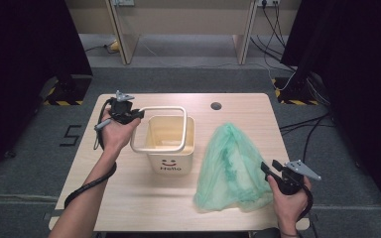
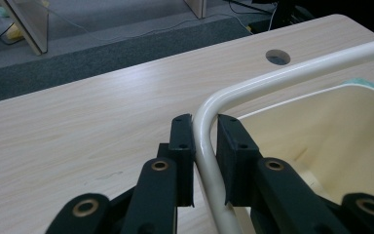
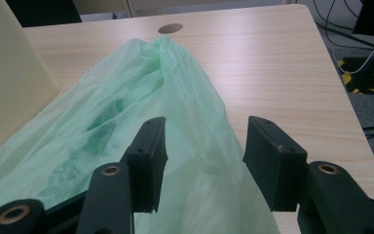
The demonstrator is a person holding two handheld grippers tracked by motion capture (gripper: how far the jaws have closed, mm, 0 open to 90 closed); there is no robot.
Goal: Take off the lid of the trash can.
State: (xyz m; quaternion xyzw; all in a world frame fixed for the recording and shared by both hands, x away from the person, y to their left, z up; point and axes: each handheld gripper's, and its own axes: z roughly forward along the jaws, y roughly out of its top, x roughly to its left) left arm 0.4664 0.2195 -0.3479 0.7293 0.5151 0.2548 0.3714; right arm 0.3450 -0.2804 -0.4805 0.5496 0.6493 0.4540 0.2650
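A cream bin with a smiley and "Hello" on its front stands mid-table. A white tubular ring hovers tilted over its rim. My left gripper is shut on the ring's left corner. In the left gripper view the ring's tube runs between my left gripper's pads, with the bin's inside to the right. A crumpled green plastic bag lies right of the bin. My right gripper stands open at the bag's lower right edge. In the right gripper view, bag film lies between its jaws, unpinched.
A round cable hole sits near the table's far edge. The bin's wall stands left of the bag. Bare wood lies along the table's front. Cables run over the grey floor at the right.
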